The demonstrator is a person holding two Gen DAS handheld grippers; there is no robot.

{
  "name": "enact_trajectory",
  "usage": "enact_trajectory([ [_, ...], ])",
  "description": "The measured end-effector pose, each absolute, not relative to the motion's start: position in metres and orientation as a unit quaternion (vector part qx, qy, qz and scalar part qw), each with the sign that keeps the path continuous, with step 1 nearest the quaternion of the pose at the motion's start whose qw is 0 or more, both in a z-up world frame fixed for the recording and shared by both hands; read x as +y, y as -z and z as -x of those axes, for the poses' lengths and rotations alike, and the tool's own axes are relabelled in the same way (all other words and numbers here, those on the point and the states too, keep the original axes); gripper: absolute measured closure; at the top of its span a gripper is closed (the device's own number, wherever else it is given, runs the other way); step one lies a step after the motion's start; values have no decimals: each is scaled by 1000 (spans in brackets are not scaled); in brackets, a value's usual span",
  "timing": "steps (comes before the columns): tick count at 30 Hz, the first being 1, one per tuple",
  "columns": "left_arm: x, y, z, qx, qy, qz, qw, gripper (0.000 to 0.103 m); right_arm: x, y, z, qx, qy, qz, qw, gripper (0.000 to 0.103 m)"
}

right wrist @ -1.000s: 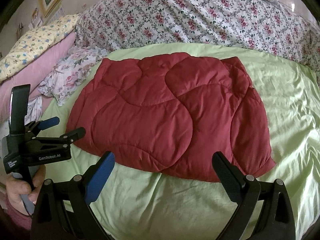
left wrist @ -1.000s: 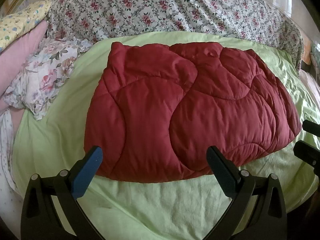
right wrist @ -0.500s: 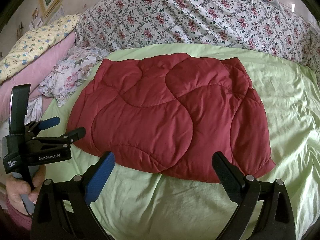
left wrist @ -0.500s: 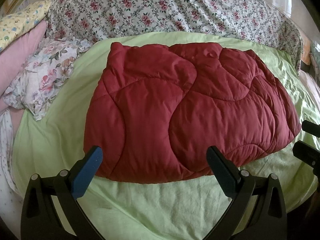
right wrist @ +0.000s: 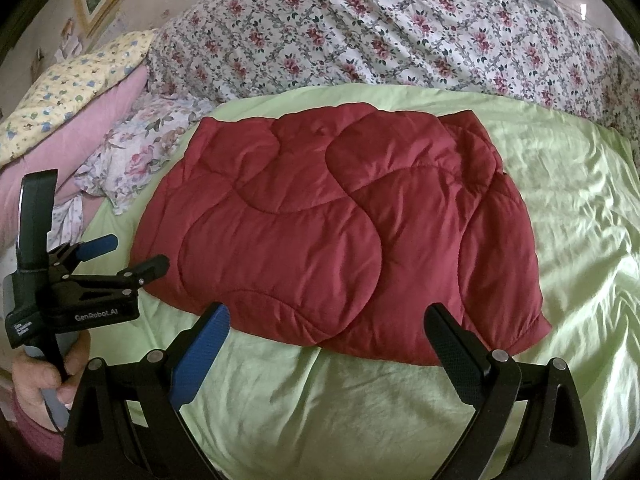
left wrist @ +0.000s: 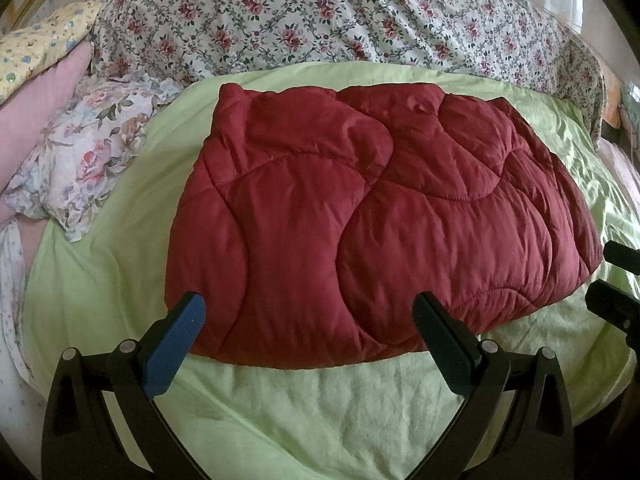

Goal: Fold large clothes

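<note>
Partly cropped, right gripper (left wrist: 614, 284) gapes beside folded red quilt (left wrist: 372, 216).

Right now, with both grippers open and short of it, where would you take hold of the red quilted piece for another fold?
Probably the near hem of the red quilted piece, at its two front corners, approached low from the near side. That edge lies flat and exposed on the green sheet, directly ahead of the left gripper and right gripper.

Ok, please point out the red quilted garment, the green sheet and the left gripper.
red quilted garment (left wrist: 360, 220), left wrist view, its middle.
green sheet (right wrist: 360, 400), right wrist view, bare near part.
left gripper (right wrist: 128, 254), right wrist view, between its fingertips.
</note>
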State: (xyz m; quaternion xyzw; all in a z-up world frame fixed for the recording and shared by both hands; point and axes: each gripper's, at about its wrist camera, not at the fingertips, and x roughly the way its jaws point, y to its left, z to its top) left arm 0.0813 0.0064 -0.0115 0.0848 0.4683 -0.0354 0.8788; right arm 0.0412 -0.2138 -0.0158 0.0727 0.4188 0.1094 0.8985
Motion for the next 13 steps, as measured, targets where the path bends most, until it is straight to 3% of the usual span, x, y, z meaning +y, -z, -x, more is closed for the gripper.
enact_trajectory([
  [13, 6, 10, -86, 467, 50, -75, 880, 0, -216, 16, -41, 418, -109, -78, 899, 4],
])
